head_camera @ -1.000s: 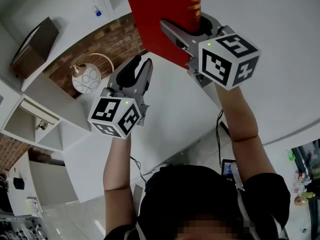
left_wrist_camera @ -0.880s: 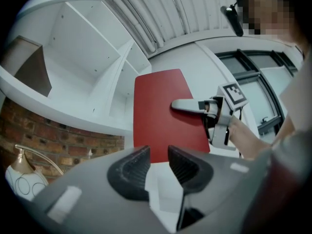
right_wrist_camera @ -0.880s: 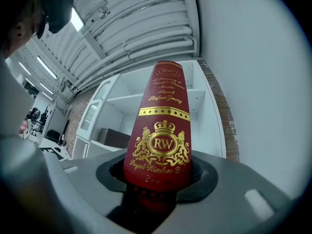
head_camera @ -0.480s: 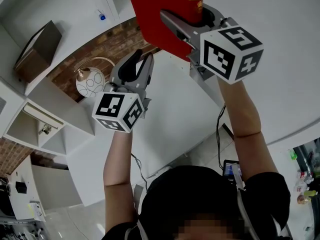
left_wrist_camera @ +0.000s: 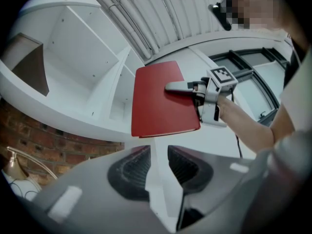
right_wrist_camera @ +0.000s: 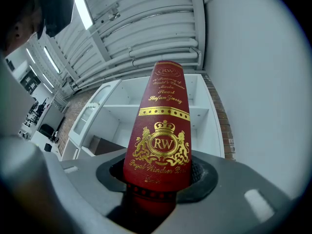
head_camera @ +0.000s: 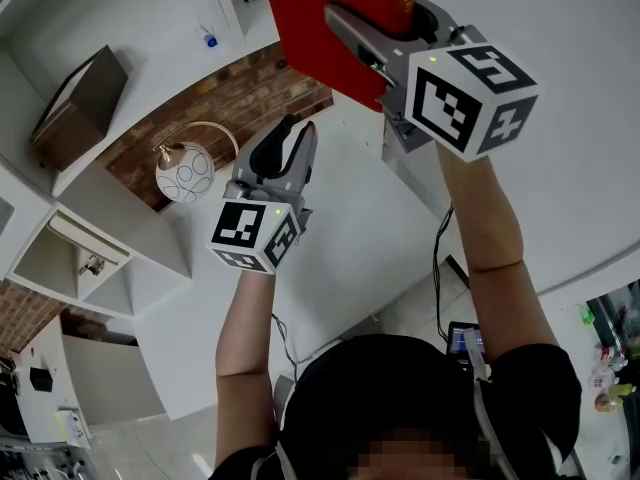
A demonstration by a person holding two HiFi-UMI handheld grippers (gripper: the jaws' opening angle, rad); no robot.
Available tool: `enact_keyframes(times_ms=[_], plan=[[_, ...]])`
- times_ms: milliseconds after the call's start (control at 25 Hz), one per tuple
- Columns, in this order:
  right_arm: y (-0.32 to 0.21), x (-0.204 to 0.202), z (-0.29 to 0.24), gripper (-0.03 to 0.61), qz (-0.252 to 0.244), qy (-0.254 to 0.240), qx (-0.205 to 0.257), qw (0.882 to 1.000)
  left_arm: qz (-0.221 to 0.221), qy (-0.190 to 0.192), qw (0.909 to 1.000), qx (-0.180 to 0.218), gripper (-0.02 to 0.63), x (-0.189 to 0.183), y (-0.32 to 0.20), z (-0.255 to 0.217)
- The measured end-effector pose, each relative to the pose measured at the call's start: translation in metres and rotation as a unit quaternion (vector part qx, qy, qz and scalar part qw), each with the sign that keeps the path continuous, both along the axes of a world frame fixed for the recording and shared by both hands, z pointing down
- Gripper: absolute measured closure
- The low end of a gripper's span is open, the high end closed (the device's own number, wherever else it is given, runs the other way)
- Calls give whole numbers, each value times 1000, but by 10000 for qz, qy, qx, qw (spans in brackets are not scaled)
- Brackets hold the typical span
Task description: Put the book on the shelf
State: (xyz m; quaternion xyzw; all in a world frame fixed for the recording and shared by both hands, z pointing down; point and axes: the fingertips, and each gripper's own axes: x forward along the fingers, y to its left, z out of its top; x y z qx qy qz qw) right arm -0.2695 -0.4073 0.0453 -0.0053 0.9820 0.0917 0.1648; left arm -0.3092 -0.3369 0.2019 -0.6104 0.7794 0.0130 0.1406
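Note:
My right gripper [head_camera: 385, 18] is shut on a red hardback book [head_camera: 325, 38], held high with its lower spine end between the pads. Gold lettering and a crest run up the spine [right_wrist_camera: 161, 130], which points toward the white shelf unit [right_wrist_camera: 200, 116]. From the left gripper view the book's plain red cover [left_wrist_camera: 161, 99] hangs in front of the shelf compartments [left_wrist_camera: 87, 82]. My left gripper [head_camera: 292, 133] is lower and to the left of the book, apart from it. Its jaws [left_wrist_camera: 158, 155] stand open a little with nothing between them.
A brown box [head_camera: 75, 98] leans in one shelf compartment. Below the shelves are a brick wall [head_camera: 250, 88] and a round lamp [head_camera: 185, 168]. A cable [head_camera: 437, 258] hangs by my right arm. The other shelf compartments hold nothing I can see.
The left gripper has shifted a little right and its jaws have narrowed slightly. The right gripper has carried the book slightly up and to the right.

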Motion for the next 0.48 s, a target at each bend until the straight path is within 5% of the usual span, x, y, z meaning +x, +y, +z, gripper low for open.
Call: enact_keyframes(times_ms=[480], plan=[[3, -15, -25, 348, 89, -301, 120, 9994, 8, -163, 9999, -5, 500, 11, -6, 18]])
